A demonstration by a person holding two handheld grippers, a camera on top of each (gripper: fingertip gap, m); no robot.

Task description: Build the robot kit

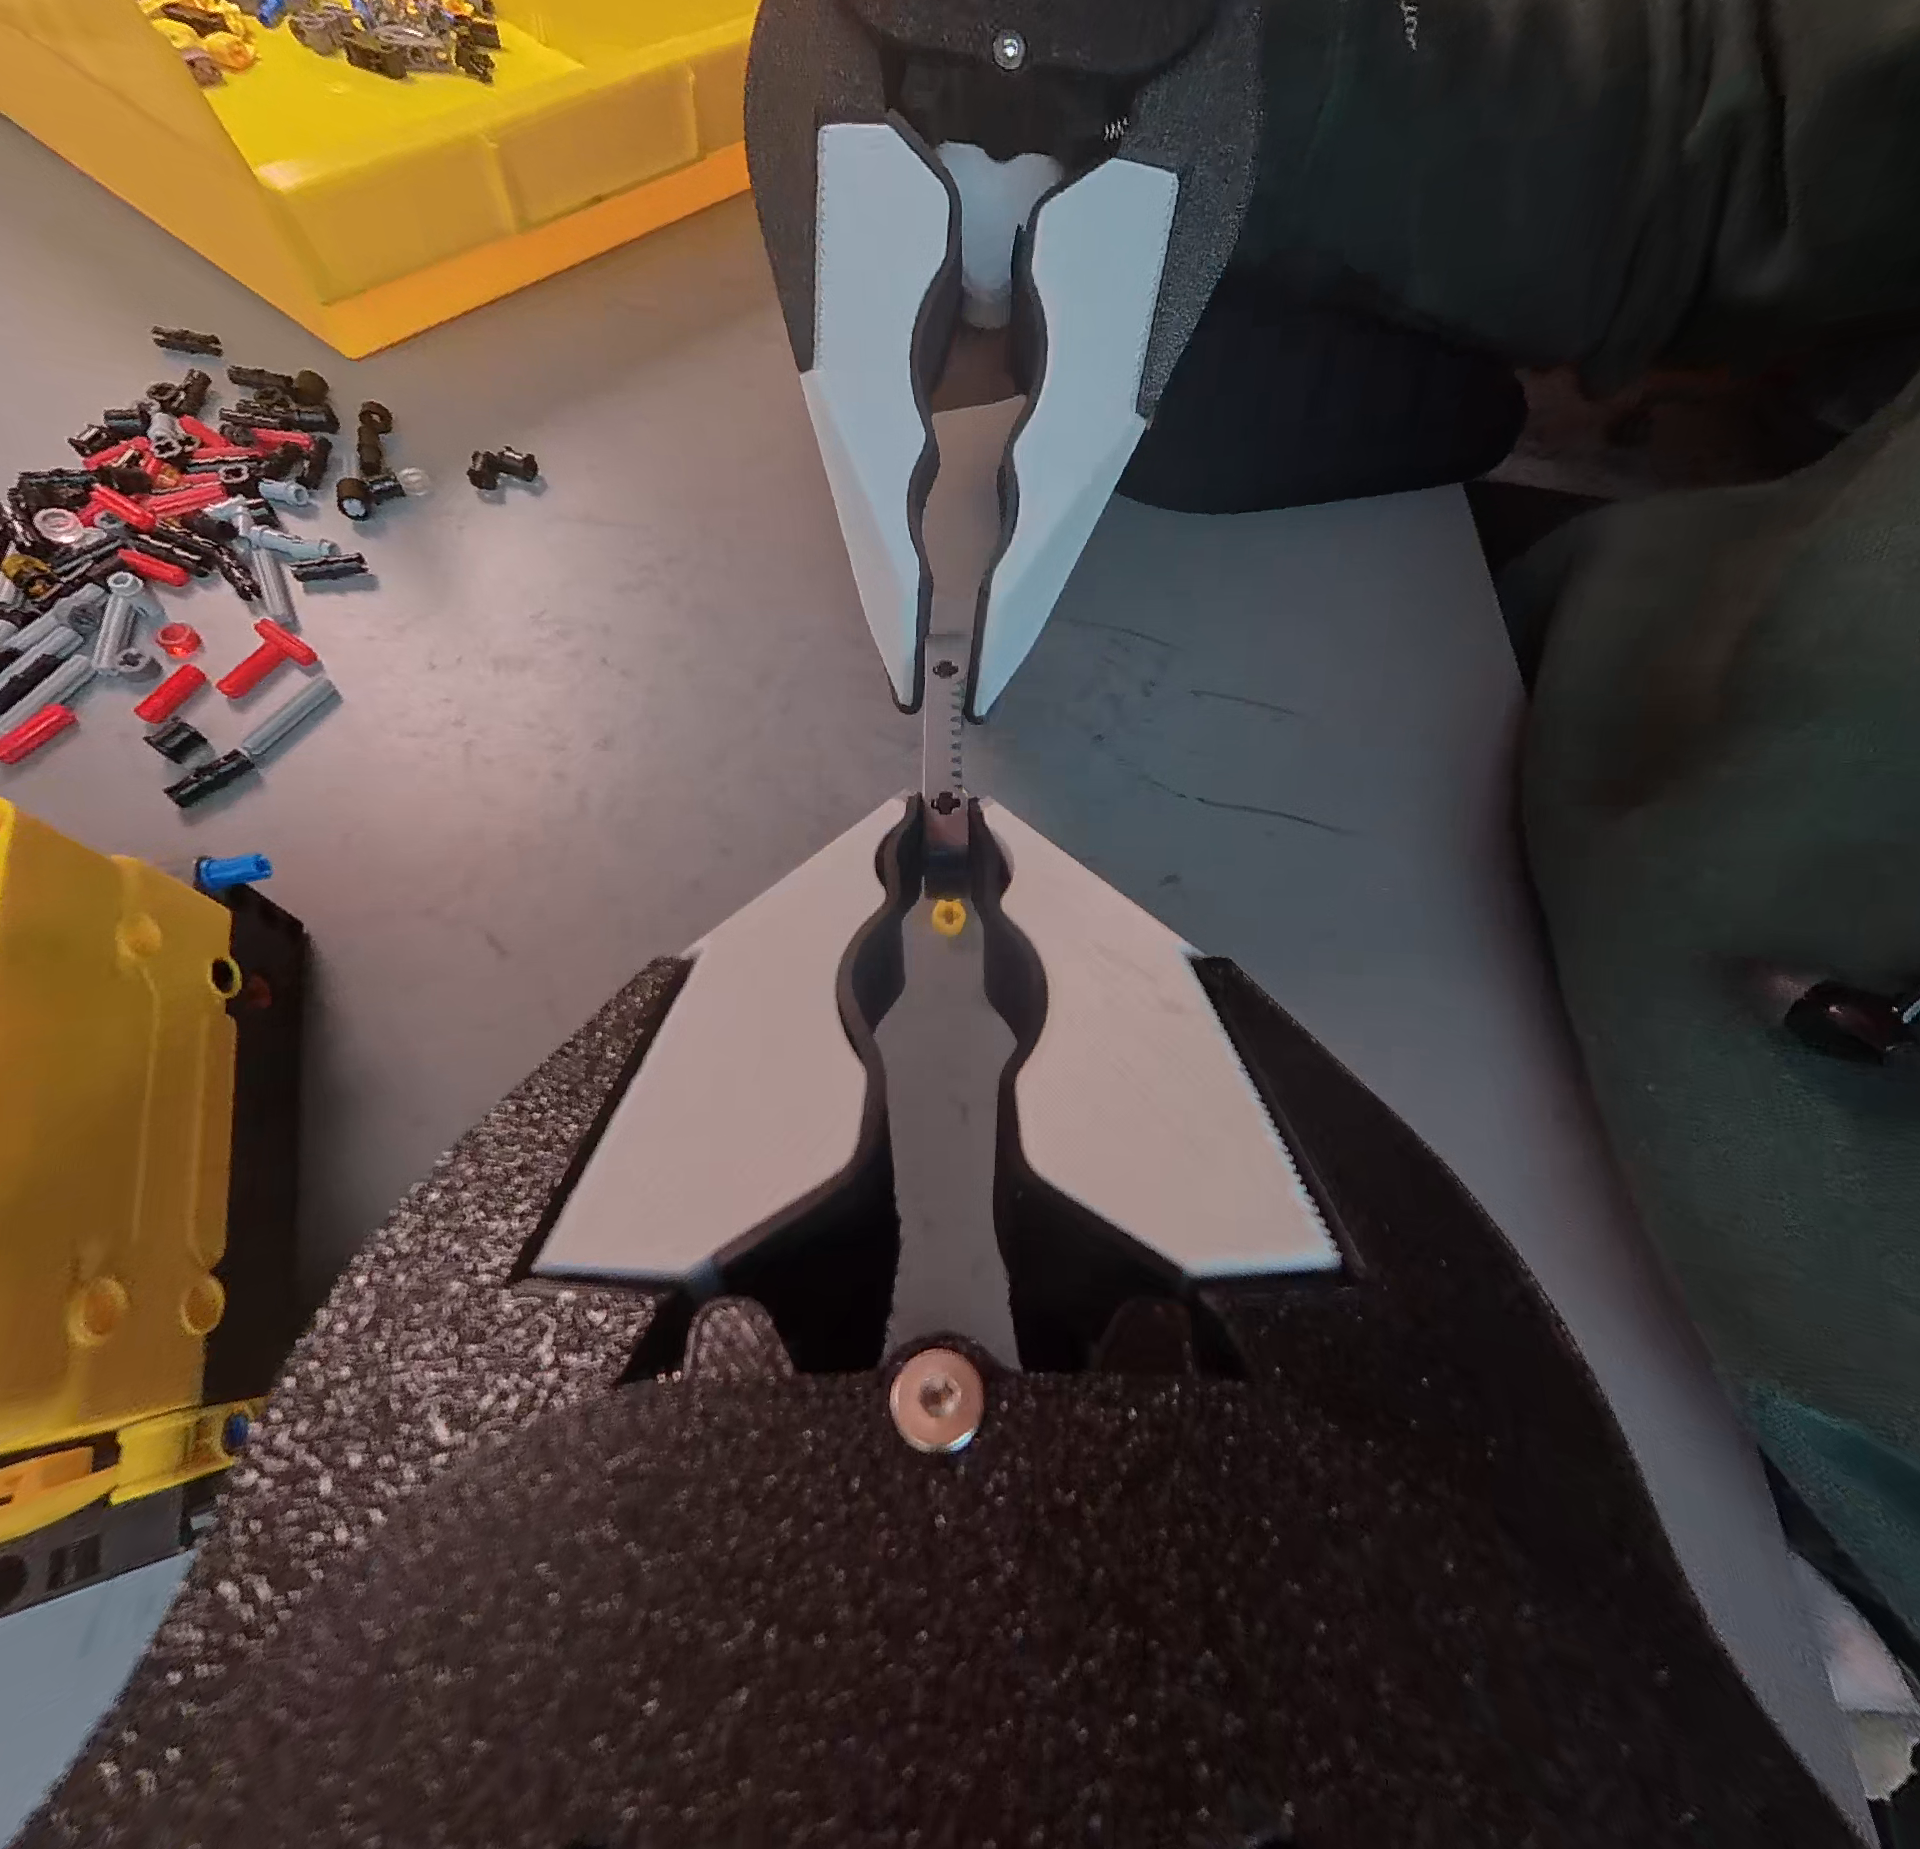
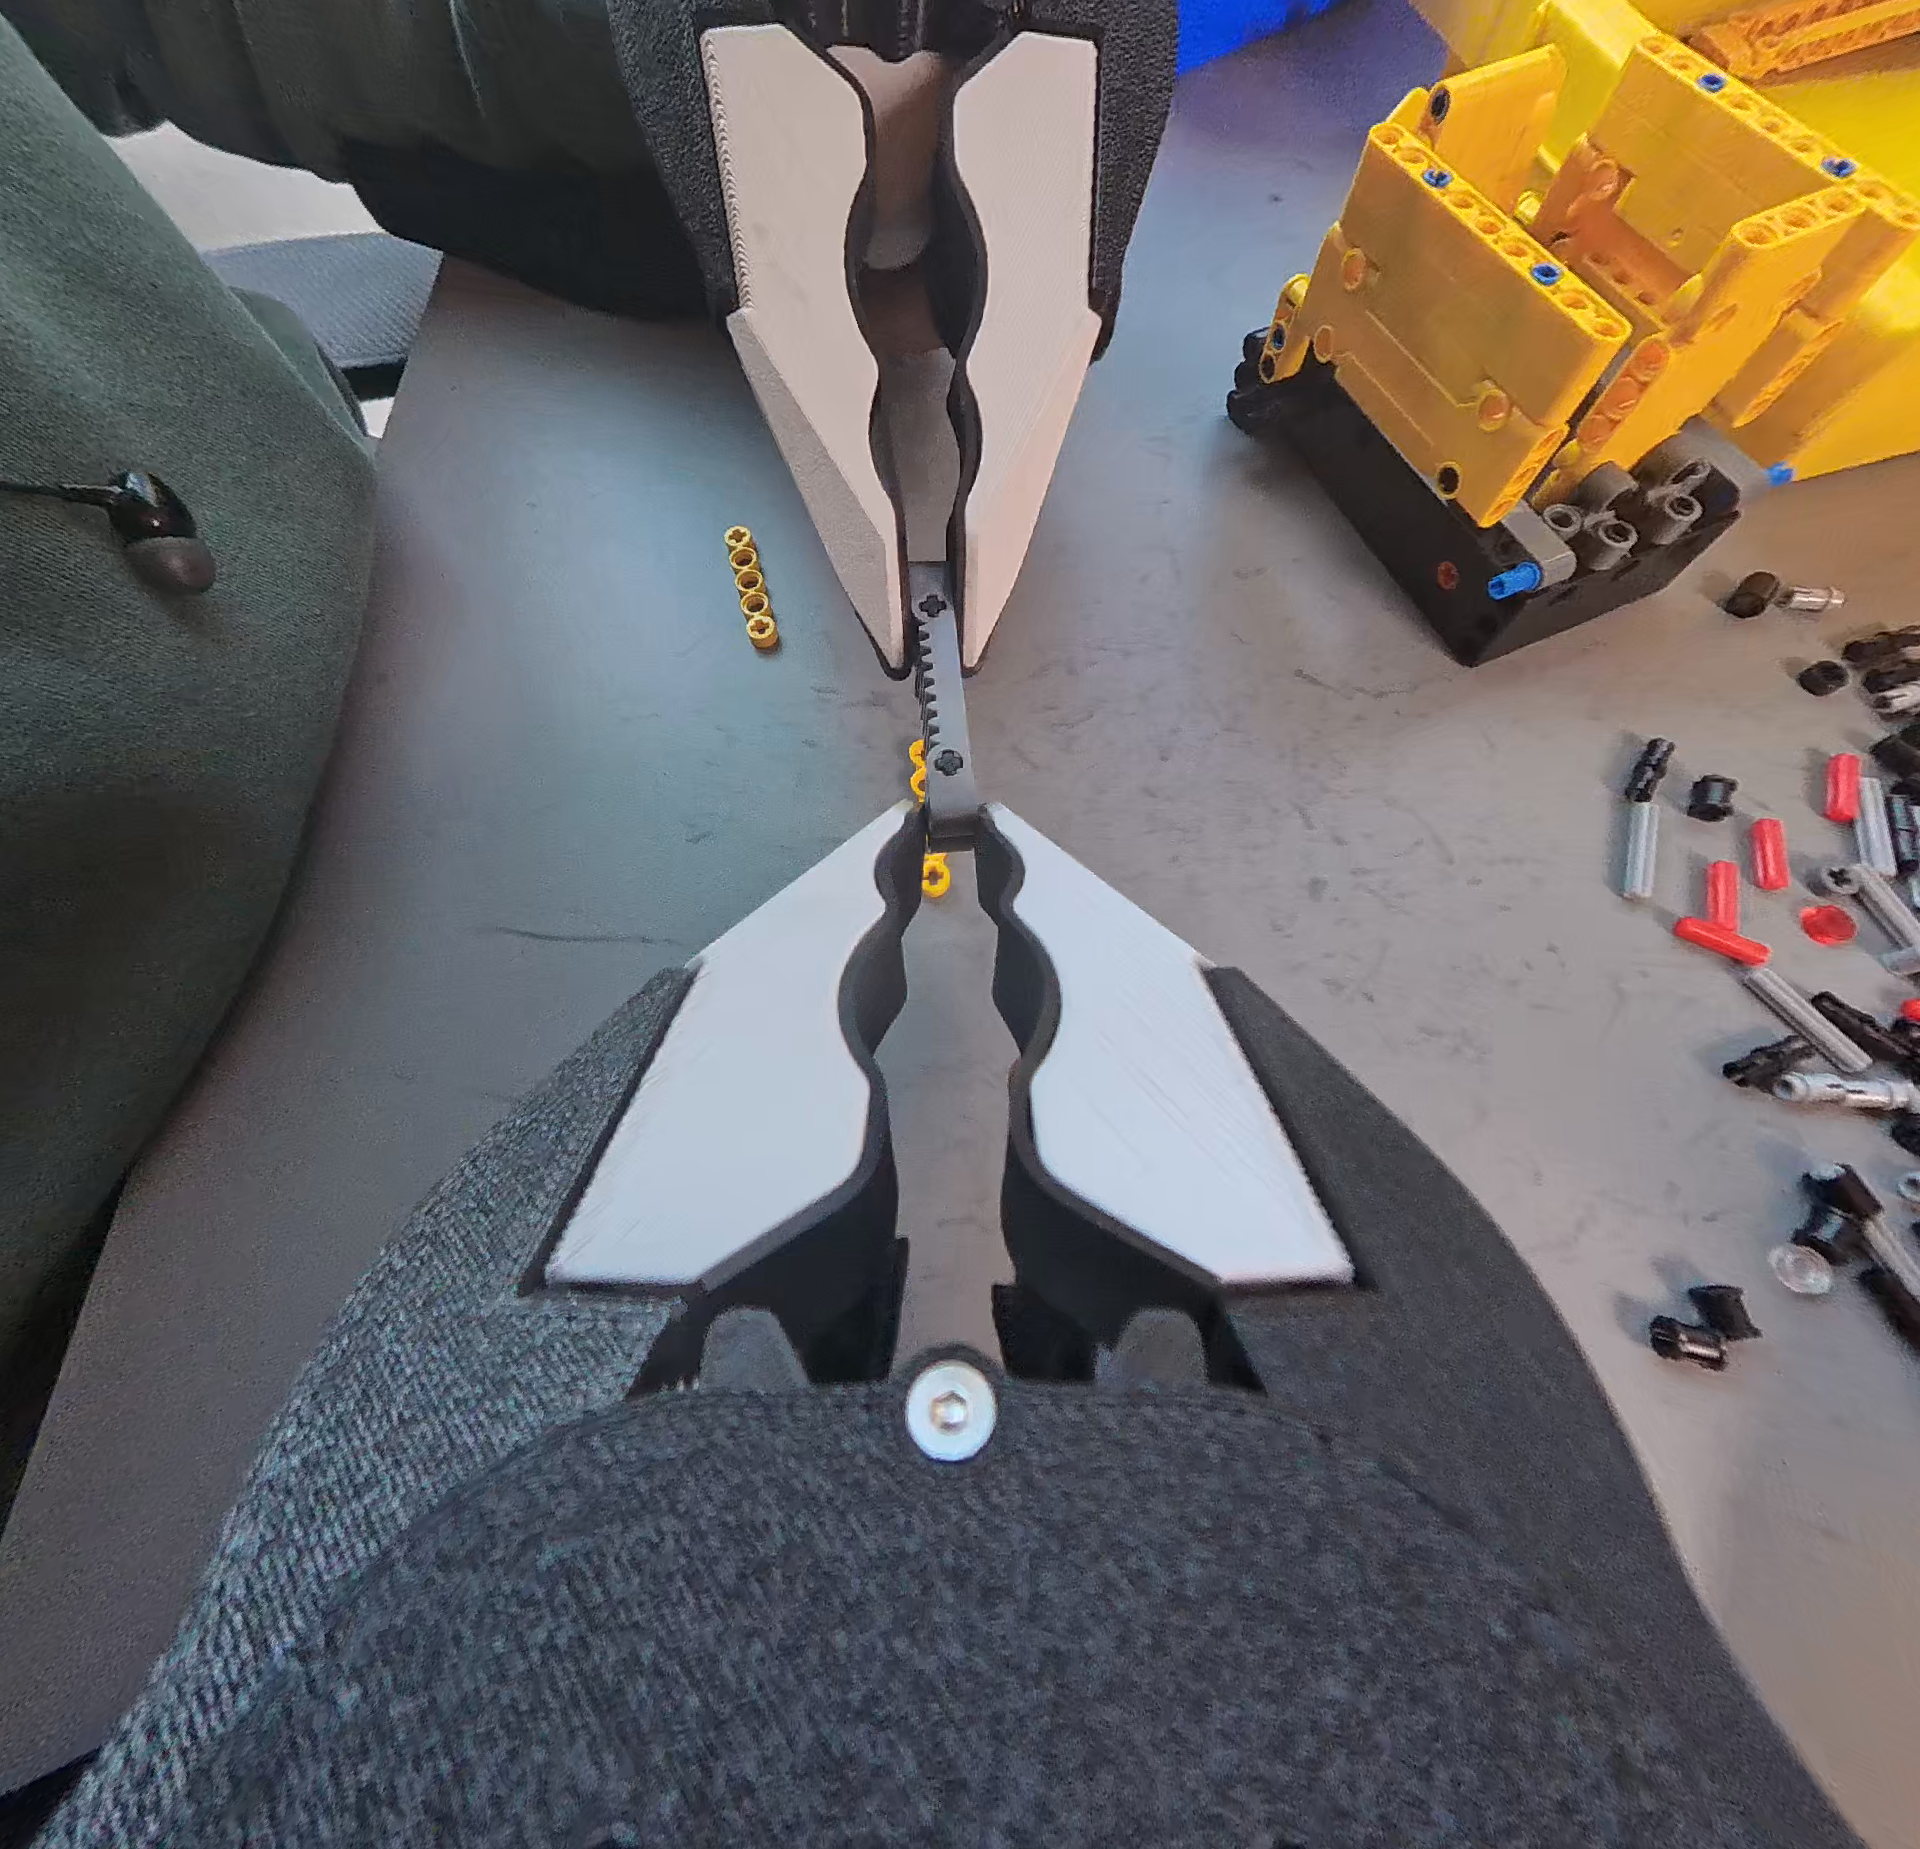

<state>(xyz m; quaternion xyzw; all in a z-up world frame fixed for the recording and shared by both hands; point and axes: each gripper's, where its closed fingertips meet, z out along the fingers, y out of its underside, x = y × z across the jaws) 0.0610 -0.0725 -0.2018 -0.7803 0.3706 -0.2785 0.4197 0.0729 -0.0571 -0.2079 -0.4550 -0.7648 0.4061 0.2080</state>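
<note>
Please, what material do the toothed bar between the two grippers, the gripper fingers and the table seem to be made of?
Toothed bar: probably hard moulded plastic, black, slightly glossy; crisp teeth and cross-shaped holes, held by the left gripper and right gripper.
Fingers: apparently 3D-printed plastic, matte pale grey, with fine layer lines; black inner pads, perhaps rubbery.
Table: smooth grey top, possibly laminate, scuffed and scratched.

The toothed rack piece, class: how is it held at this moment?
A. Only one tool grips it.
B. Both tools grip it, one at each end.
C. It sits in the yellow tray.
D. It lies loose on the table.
B: the toothed rack piece spans the gap, with the left tool closed on its near end and the right tool closed on its far end, above the grey table.
</note>
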